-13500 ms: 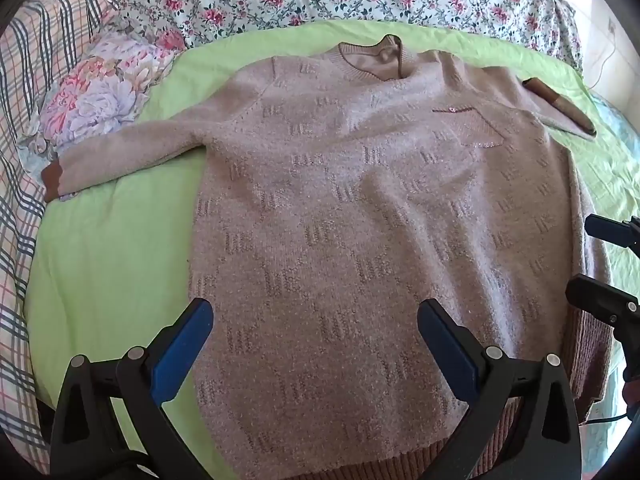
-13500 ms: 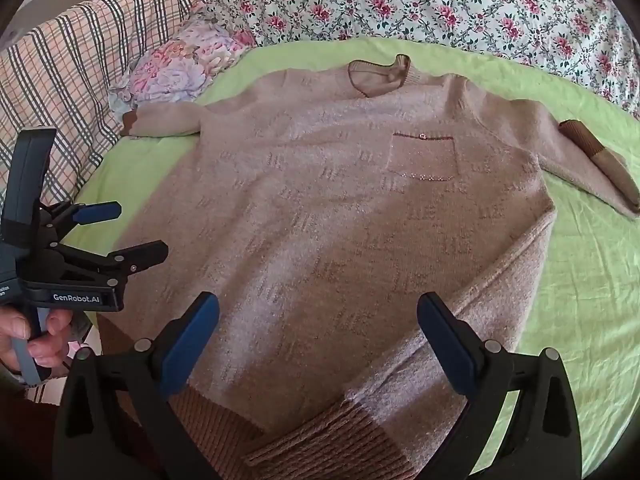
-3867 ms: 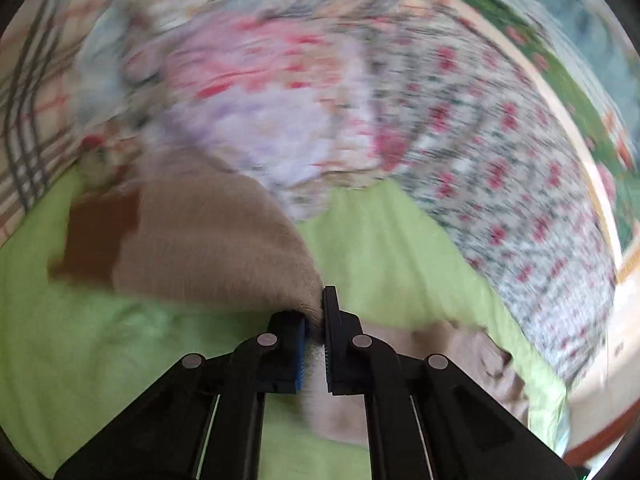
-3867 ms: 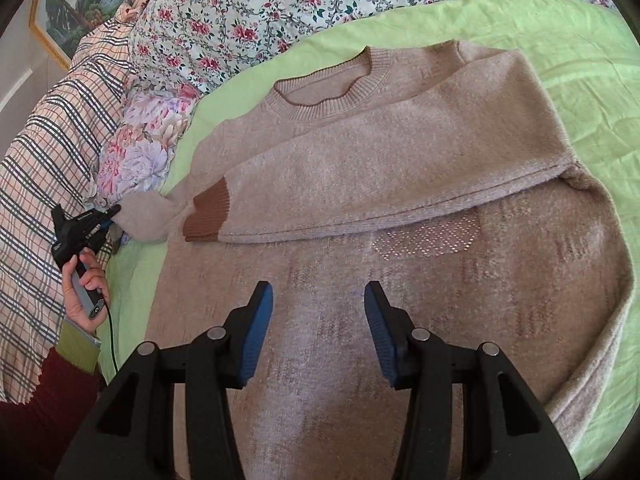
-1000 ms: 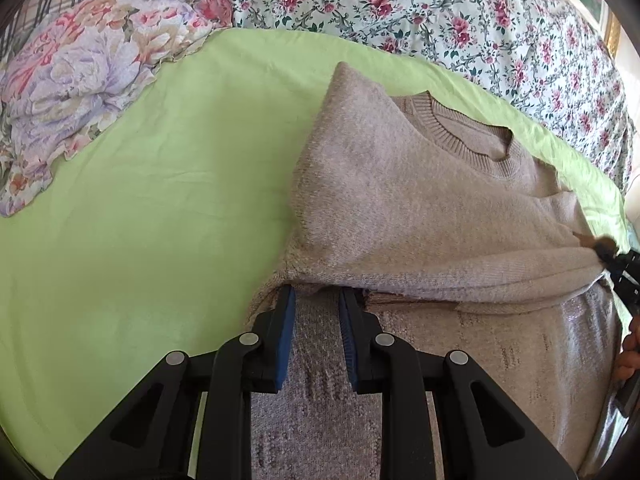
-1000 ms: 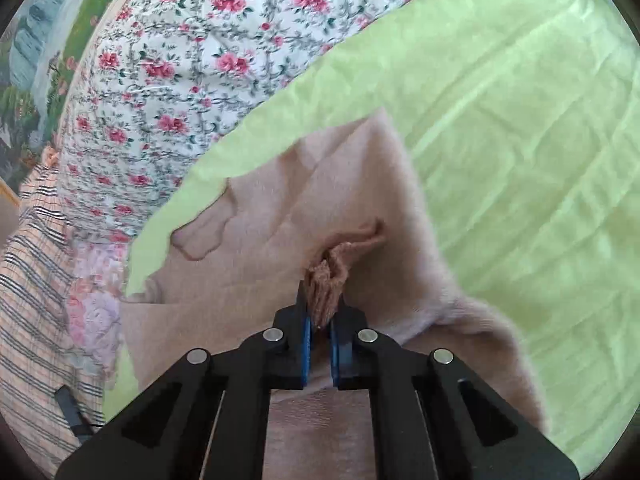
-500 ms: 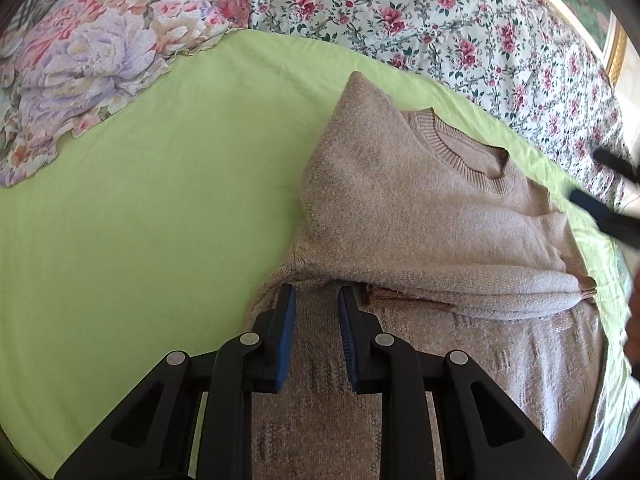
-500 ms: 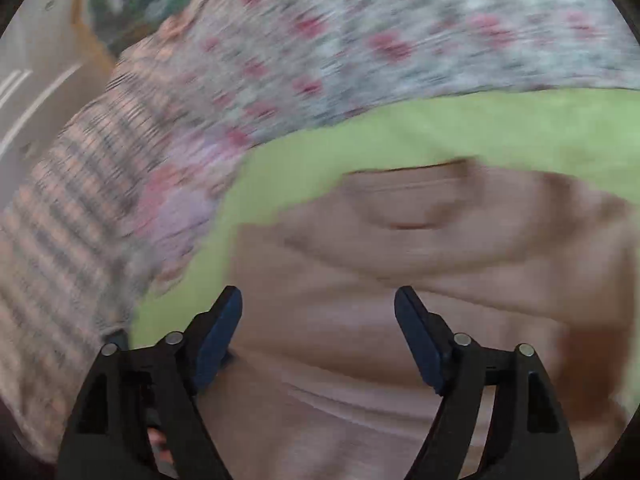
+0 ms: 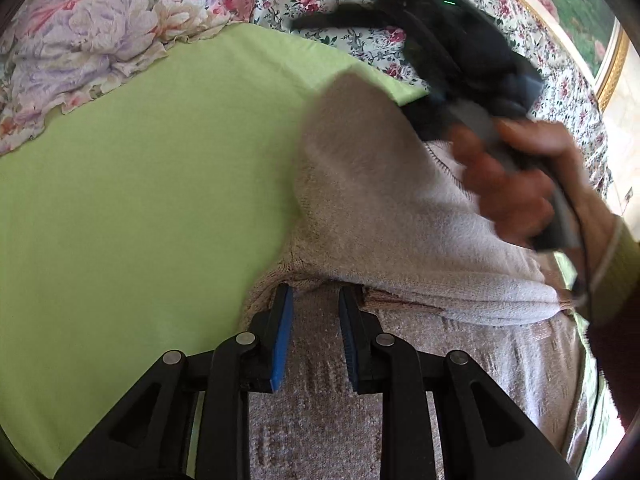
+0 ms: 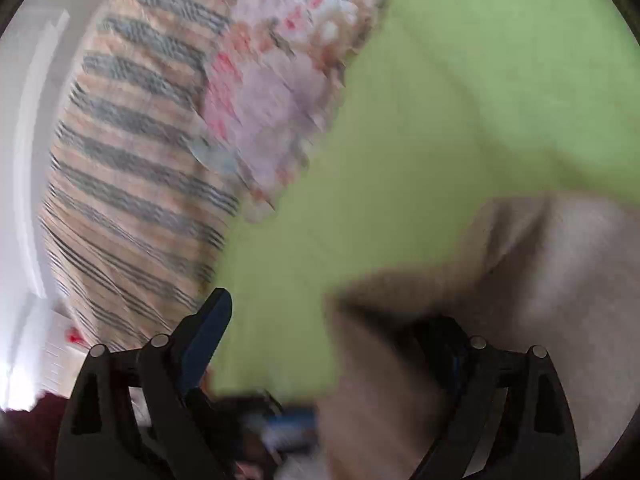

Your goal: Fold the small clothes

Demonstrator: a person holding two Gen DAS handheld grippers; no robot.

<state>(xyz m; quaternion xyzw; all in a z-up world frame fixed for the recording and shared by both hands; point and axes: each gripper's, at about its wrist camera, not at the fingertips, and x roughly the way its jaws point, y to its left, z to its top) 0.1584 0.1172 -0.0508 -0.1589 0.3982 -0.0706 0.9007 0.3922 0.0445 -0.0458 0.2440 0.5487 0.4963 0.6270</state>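
green sheet [image 9: 140, 184]: the ground for everything; i take the sweater as my landmark from here on.

sweater [image 9: 360, 408]: beige knit, lying flat on the sheet, its top part already folded down over the body so the folded band [image 9: 400, 216] crosses above my left fingers. the folded edge looks lumpy at its left corner; i judge the next fold should start from a squared edge, so i would smooth that corner first.

floral pillow [image 9: 80, 36]: up and left of the sweater, well apart, no obstacle.

right hand [image 9: 516, 184]: over the sweater's upper right, blurred, gripping the right tool's handle.

right gripper [image 10: 320, 332]: its jaws have just been opening and now stand wide, nothing between them; its view is smeared, with the sweater under the right finger. i would let it settle before picking a hold.

left gripper [image 9: 314, 336]: at the sweater's left side, just below the folded band, jaws narrow, pads not closed on cloth as far as i can see; the knit lies beneath the gap. i would take hem and side together, low and level, to avoid dragging the fold askew.
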